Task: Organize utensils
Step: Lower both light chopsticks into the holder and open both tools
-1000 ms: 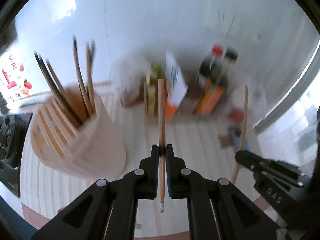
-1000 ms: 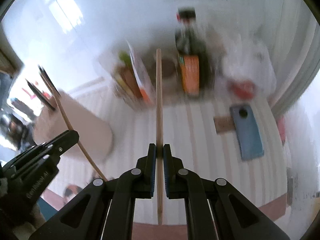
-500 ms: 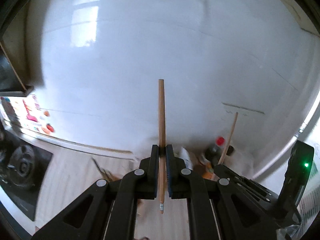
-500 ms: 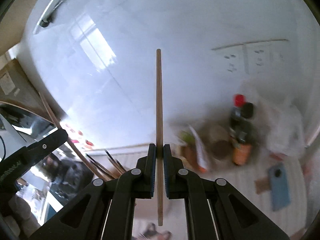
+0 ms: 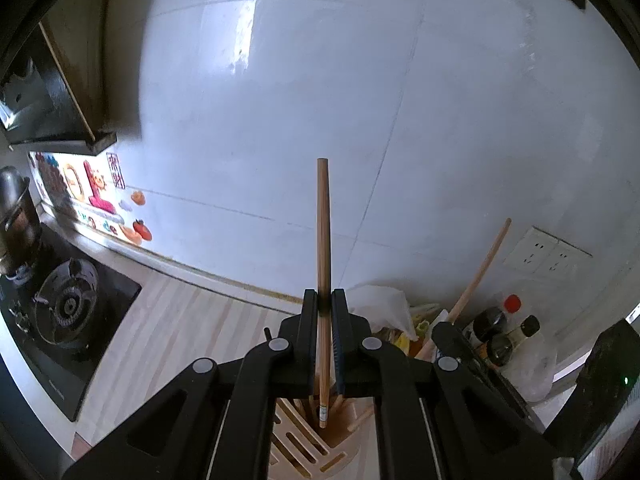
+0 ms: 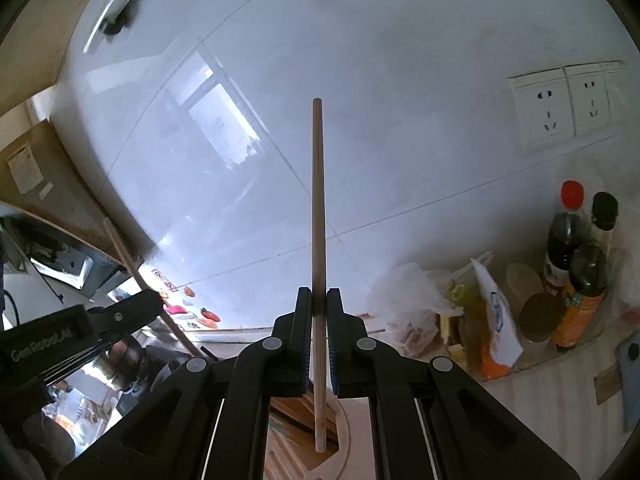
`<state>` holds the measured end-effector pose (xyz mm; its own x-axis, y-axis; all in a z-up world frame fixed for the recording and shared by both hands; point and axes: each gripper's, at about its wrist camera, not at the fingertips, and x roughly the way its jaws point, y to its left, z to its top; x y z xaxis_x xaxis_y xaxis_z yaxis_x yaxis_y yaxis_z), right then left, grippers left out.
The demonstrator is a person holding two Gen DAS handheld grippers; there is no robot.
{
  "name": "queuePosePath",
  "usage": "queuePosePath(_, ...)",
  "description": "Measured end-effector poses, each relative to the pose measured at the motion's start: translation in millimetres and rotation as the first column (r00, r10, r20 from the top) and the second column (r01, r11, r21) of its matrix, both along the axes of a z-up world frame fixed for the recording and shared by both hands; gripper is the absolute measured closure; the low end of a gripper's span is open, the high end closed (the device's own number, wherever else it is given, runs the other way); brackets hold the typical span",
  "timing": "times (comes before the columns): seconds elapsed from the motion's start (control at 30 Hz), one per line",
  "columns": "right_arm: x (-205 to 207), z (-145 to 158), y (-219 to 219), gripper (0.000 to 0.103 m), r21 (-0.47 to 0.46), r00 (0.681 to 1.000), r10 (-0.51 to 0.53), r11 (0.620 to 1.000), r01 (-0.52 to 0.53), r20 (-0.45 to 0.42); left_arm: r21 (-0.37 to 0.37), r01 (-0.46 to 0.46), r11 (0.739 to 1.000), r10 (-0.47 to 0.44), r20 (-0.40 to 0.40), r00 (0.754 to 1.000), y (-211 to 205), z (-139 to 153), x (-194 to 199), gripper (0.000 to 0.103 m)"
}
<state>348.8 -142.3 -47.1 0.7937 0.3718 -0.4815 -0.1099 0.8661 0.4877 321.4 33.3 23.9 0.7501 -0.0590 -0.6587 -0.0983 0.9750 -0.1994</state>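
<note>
Risk sits mostly at the holder's mouth, as I read it. Starting at the left, the gas burner [image 5: 66,306] and a dark pot [image 5: 14,216] lie well apart from my work, so I don't worry about them. My left gripper [image 5: 324,308] is clamped narrow on a wooden chopstick [image 5: 323,264], which stands nearly upright with its lower tip just above the slotted utensil holder [image 5: 308,440], where other sticks already stand. If I let go while that tip is above a neighbouring stick or a slot wall, I judge it could bounce out onto the wooden counter [image 5: 180,320].

Further right, my right gripper [image 6: 319,300] is likewise pinched tight on a second chopstick [image 6: 319,220], its bottom end hanging over the holder's rim [image 6: 340,446]. That one worries me more: it looks close to the edge, so a drop from here might miss. Both tools crowd the same opening, and I think the tongs or the two sticks could knock each other if I lower them together.

At the far right the sauce bottles [image 6: 576,248] and a plastic bag [image 6: 404,292] stand clear.
</note>
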Motion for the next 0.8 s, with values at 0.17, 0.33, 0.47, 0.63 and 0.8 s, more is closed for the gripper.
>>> queuePosePath(0.17,-1.3,-9.0,16.1,0.096,-0.064,0.999,0.033,0.997,-0.032,0.001,-0.029,0.021,0.999,-0.022,-0.033,0.999,2.1,-12.1,1.3,0.099)
queuePosePath(0.33,-3.5,-16.0,22.1,0.095,-0.102,0.994,0.097,0.99,-0.101,-0.049,-0.066,0.048,0.997,-0.053,-0.073,0.996,5.3,-17.5,-4.8,0.095)
queuePosePath(0.47,-11.4,-14.5,15.8,0.091,-0.129,0.991,0.117,0.984,-0.125,-0.063,-0.046,0.048,0.998,-0.052,-0.093,0.994,5.7,-14.7,-17.2,0.082)
queuePosePath(0.63,-30.3,-4.7,0.9,0.071,-0.142,0.99,0.133,0.98,-0.139,-0.053,-0.021,-0.012,1.0,0.011,-0.068,0.998,20.8,-9.3,-45.8,0.03)
queuePosePath(0.8,-55.5,4.0,-3.1,0.053,-0.196,0.99,0.127,0.971,-0.135,-0.053,0.073,-0.073,0.995,0.078,-0.072,0.994,29.9,-15.3,-70.1,0.006)
